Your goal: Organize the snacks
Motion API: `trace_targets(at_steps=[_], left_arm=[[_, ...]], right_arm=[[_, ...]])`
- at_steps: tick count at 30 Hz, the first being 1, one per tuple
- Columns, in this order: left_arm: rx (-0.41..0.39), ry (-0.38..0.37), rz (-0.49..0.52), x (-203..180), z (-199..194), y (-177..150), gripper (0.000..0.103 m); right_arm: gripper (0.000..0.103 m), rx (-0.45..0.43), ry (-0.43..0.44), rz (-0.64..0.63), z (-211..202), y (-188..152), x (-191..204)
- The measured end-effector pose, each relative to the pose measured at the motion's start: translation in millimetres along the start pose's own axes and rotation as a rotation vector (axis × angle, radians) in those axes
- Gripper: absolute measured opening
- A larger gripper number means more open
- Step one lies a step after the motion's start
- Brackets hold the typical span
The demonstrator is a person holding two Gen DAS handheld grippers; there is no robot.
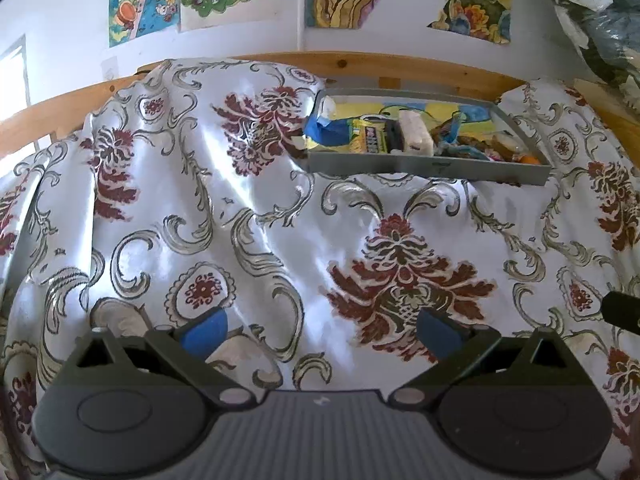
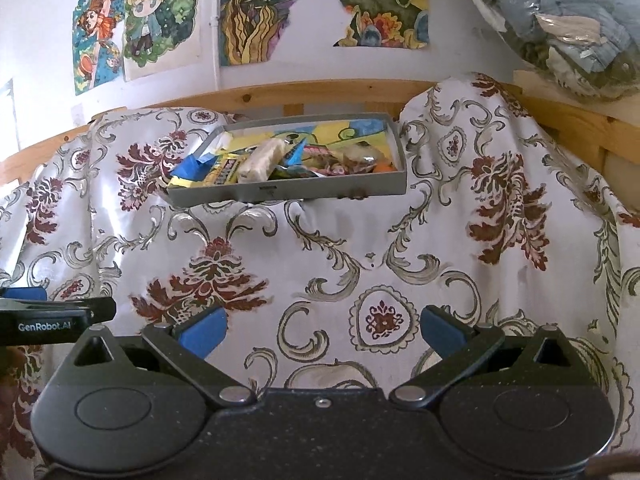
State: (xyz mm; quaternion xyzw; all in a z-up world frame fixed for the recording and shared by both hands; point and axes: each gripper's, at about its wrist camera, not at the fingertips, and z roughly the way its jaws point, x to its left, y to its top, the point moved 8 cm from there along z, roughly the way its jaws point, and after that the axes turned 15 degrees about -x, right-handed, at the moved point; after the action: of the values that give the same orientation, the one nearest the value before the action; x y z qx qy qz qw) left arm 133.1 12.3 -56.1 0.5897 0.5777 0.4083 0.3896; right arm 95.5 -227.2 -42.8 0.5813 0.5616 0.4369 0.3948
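Observation:
A grey tray (image 1: 432,167) (image 2: 288,194) sits at the far side of the patterned cloth, holding several snack packets: a blue wrapper (image 1: 328,130) (image 2: 191,167), a yellow packet (image 1: 370,136) (image 2: 226,170), a pale white bar (image 1: 416,134) (image 2: 260,162) and an orange sweet (image 2: 385,168). My left gripper (image 1: 322,330) hovers over the cloth well short of the tray, open, nothing between its blue pads. My right gripper (image 2: 323,330) is likewise open and empty, near the cloth's front. The left gripper's side (image 2: 56,316) shows at the left edge of the right wrist view.
A white cloth with red floral and grey scroll patterns (image 1: 248,220) (image 2: 400,248) covers the surface, wrinkled and raised at both sides. A wooden rail (image 1: 360,62) (image 2: 280,94) runs behind. Colourful posters hang on the wall. A bagged bundle of fabric (image 2: 568,32) lies at upper right.

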Motion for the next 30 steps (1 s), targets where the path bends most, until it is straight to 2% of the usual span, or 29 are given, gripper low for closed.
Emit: trace_targets(at_steps=[12, 30], left_arm=[[-0.003, -0.003, 0.001, 0.7, 3.2, -2.3, 0.102], [0.005, 0.0, -0.015, 1.5, 3.7, -3.4, 0.102]], right_arm=[[0.102, -0.02, -0.001, -0.03, 1.0, -2.7, 5.6], [0.102, -0.002, -0.005, -0.035, 5.1, -7.9, 8.7]])
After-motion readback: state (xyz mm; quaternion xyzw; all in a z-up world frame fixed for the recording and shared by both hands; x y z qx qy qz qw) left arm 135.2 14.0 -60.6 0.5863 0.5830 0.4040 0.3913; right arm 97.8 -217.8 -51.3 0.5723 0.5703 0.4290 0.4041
